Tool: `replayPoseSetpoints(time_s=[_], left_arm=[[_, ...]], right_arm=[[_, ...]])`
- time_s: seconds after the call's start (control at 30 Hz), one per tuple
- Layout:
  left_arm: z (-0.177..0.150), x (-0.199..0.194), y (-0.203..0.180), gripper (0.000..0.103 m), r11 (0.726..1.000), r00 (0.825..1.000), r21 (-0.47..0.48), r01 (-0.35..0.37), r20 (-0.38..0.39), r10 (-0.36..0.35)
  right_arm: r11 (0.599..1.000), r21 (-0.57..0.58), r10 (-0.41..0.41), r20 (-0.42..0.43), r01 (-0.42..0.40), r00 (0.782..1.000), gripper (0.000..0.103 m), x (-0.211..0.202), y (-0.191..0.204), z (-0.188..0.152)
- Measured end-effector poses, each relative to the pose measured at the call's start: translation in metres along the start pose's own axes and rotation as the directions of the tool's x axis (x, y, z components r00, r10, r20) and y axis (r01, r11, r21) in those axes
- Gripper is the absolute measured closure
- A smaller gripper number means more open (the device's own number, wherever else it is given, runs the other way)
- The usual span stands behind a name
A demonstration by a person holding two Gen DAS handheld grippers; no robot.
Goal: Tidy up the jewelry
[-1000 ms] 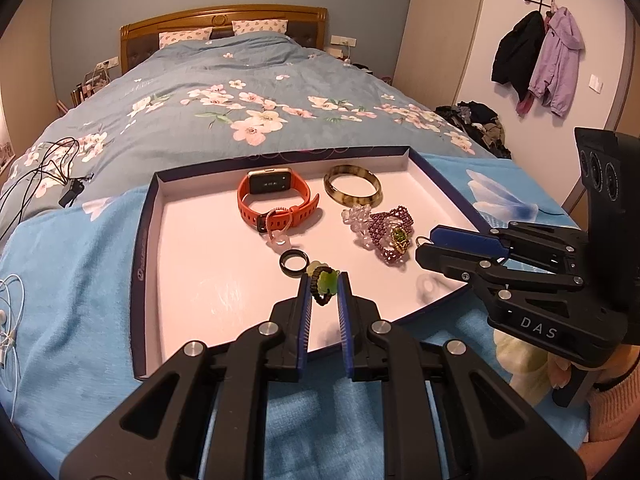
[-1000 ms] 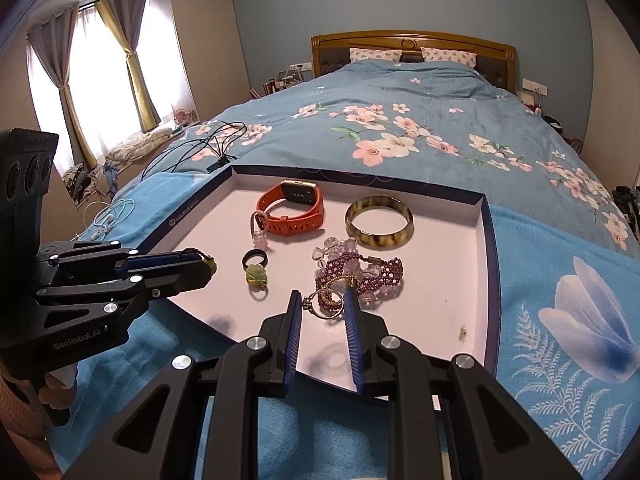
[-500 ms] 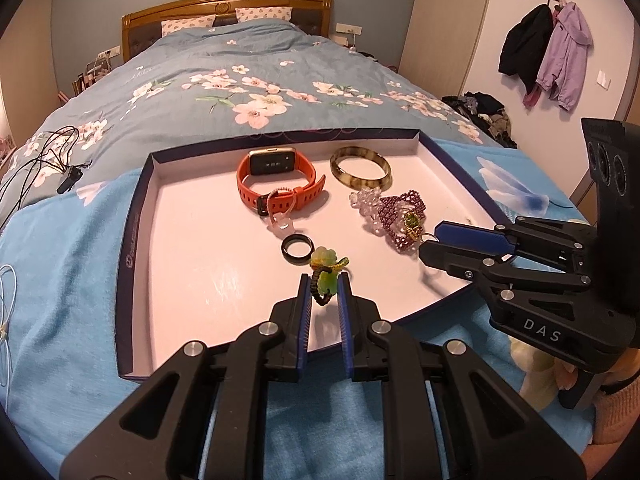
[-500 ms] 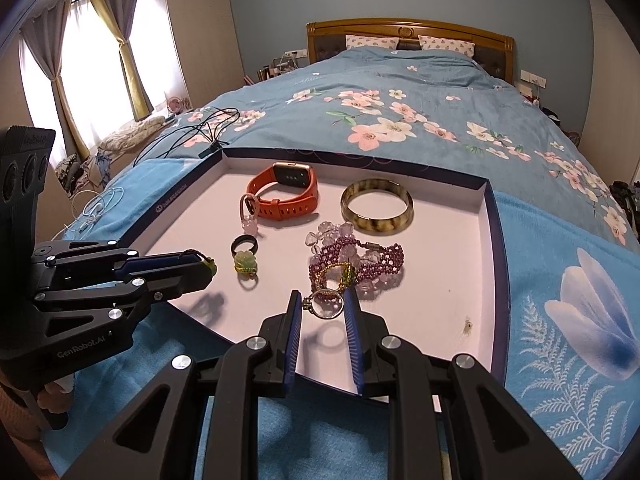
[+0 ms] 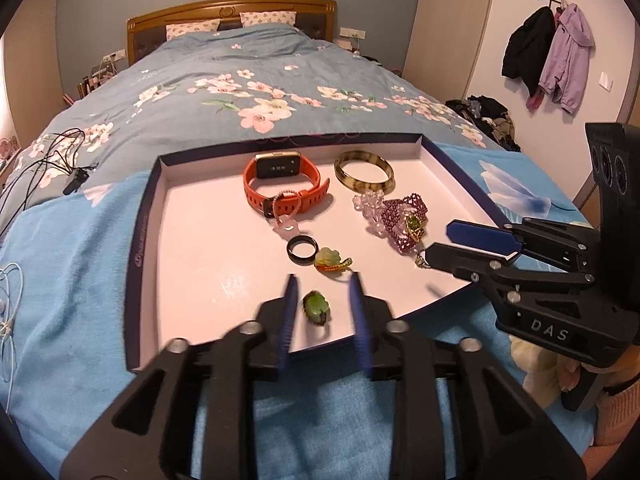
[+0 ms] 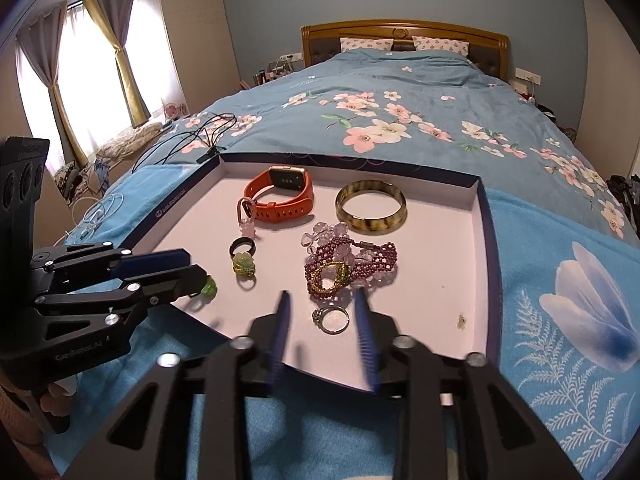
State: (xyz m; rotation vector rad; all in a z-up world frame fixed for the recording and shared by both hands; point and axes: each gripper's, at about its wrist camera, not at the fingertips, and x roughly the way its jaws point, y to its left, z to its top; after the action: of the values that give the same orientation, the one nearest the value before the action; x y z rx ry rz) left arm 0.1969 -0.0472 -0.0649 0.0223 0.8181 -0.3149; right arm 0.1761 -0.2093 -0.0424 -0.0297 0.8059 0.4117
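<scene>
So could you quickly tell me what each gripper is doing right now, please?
Left gripper: jaws opening, green ring lying loose between them on the tray.
Right gripper: jaws opening, silver ring lying free between them.

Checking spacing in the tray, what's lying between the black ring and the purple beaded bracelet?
The green leaf-shaped ring, touching the black ring, then bare tray floor before the bracelet; right wrist view.

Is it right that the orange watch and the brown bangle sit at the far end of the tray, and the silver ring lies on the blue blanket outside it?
Not quite. The orange watch and brown bangle do sit at the far end, but the silver ring lies inside the tray, on its white floor near the front edge, between the right gripper's opening jaws. The right wrist view shows it.
</scene>
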Motion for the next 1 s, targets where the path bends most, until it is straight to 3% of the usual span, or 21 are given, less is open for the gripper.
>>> replayPoseSetpoints(time_s=[0.1, 0.17, 0.3, 0.37, 0.4, 0.6, 0.77, 1.0], left_arm=[[-0.002, -0.012, -0.002, 0.066, 1.0, 0.999, 0.009, -0.015, 0.031, 0.015], [-0.004, -0.021, -0.001, 0.053, 1.0, 0.998, 0.009, -0.027, 0.053, 0.027], [-0.011, -0.043, 0.002, 0.032, 0.998, 0.991, -0.003, -0.062, 0.12, 0.062], [-0.015, -0.055, 0.005, 0.01, 0.997, 0.986, -0.018, -0.069, 0.151, 0.071], [-0.018, -0.063, 0.007, 0.006, 0.997, 0.979, -0.033, -0.076, 0.185, 0.08], [-0.032, -0.099, 0.011, 0.005, 0.991, 0.947, -0.079, -0.111, 0.293, 0.129], [-0.047, -0.13, 0.007, 0.005, 0.982, 0.902, -0.102, -0.161, 0.389, 0.189], [-0.066, -0.162, -0.012, 0.005, 0.974, 0.848, -0.074, -0.213, 0.482, 0.222]], right_arm=[[1.0, 0.007, 0.004, 0.014, -0.004, 1.0, 0.056, -0.007, -0.001, -0.002], [1.0, 0.013, 0.004, 0.035, -0.005, 0.999, 0.054, -0.014, 0.0, -0.004], [1.0, 0.019, -0.013, 0.093, 0.011, 0.996, 0.028, -0.033, 0.002, -0.011], [0.999, 0.018, -0.032, 0.137, 0.03, 0.99, 0.016, -0.046, 0.005, -0.015], [0.999, 0.018, -0.049, 0.166, 0.047, 0.985, 0.009, -0.053, 0.007, -0.017], [0.992, 0.009, -0.124, 0.284, 0.127, 0.951, 0.007, -0.08, 0.019, -0.031], [0.984, -0.001, -0.166, 0.382, 0.18, 0.909, 0.007, -0.101, 0.032, -0.041], [0.982, 0.008, -0.178, 0.399, 0.19, 0.9, 0.007, -0.111, 0.037, -0.051]])
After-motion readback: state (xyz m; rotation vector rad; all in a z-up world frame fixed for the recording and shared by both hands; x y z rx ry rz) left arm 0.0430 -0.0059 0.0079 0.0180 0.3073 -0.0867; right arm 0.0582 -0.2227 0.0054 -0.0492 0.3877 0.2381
